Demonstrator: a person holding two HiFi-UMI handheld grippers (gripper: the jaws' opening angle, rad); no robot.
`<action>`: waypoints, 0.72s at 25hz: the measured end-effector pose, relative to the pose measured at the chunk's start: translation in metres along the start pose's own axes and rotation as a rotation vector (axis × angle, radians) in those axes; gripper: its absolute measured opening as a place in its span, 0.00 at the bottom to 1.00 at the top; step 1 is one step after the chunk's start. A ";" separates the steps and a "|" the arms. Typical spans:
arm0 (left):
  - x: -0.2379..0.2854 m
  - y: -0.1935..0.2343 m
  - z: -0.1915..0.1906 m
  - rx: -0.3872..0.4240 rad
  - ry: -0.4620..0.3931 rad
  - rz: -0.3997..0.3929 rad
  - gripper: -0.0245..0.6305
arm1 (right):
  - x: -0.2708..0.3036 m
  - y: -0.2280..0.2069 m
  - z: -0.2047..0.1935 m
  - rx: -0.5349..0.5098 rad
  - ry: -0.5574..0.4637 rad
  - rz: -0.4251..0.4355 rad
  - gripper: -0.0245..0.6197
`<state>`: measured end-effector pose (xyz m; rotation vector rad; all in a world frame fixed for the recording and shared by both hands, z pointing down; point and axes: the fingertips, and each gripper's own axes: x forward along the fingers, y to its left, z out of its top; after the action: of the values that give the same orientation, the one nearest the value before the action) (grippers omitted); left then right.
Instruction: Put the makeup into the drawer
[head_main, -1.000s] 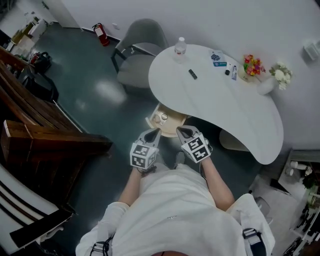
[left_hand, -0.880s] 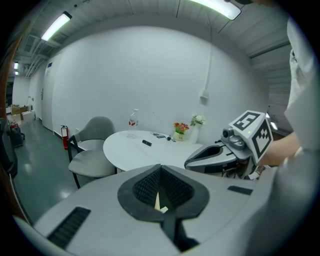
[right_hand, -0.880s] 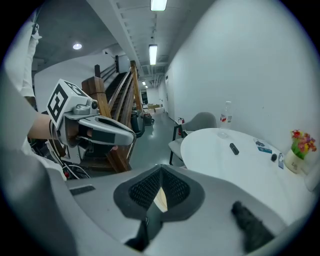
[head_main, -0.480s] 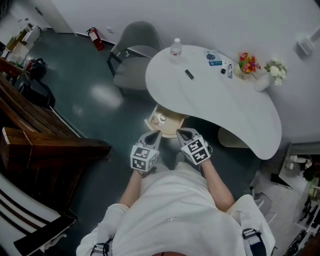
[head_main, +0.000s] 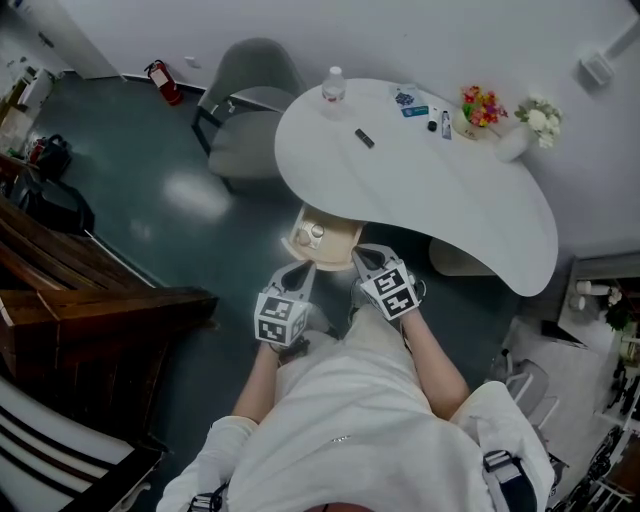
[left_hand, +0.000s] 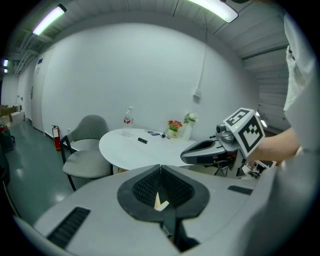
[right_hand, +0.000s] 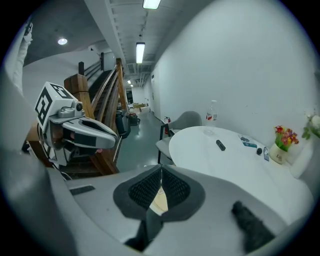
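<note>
Makeup stick, black, lies flat on the white surface near its far edge, one end toward the water bottle, the other toward the near edge. Maybe three more small pieces sit by the flowers; too tiny to count well. One open drawer under the surface holds one little jar. Left claw and right claw are both pinched closed, holding nothing.

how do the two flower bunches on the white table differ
The colourful bunch is red, yellow and pink; the white bunch is all pale. The colourful bunch sits in a short cream pot; the white bunch in a taller white vase. Both stand side by side at the wall-side edge of the table.
</note>
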<state>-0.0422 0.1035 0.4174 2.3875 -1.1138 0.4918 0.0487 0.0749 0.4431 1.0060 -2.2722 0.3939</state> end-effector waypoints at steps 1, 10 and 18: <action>0.001 0.002 0.000 0.010 0.001 0.010 0.06 | 0.003 -0.005 0.000 0.004 0.001 -0.007 0.06; 0.026 0.031 0.022 0.001 0.010 0.096 0.06 | 0.036 -0.070 0.022 -0.003 -0.001 -0.036 0.06; 0.077 0.048 0.059 -0.074 0.001 0.128 0.06 | 0.067 -0.153 0.040 0.006 0.017 -0.022 0.06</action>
<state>-0.0257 -0.0034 0.4187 2.2618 -1.2680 0.4852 0.1112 -0.0847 0.4591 1.0262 -2.2440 0.3980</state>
